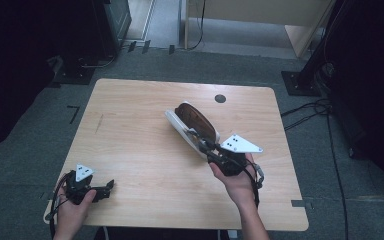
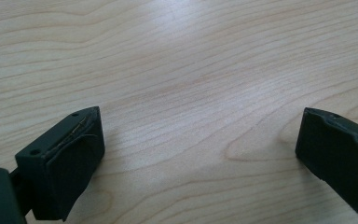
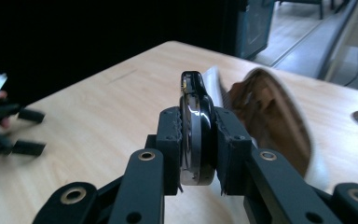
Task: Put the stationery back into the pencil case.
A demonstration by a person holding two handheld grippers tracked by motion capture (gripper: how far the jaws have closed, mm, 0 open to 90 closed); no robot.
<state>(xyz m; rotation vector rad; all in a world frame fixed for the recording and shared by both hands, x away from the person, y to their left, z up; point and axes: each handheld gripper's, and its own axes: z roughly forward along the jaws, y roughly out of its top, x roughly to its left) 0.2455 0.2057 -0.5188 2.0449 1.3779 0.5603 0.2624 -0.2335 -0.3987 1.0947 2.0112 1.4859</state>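
Pick-up done, by the look of it: goggles (image 1: 195, 120) right of centre in the high view, gripped at the near end by the right tool (image 1: 202, 145) and apparently tilted up off the worktop (image 1: 140, 130). Set-down or handover left, as far as can be judged. Jaws nearly closed, ribbed pads pinching a glossy black, rounded end piece with a silvery edge in the right gripper view. White, smooth frame; curved, brown-tinted lens (image 3: 270, 112), blurred there. Left tool (image 1: 107, 189) at the lower left corner, jaws wide apart, holding nothing, just above bare board. Pale wood-grain worktop, rounded corners, dark round grommet (image 1: 220, 98) near the top edge.
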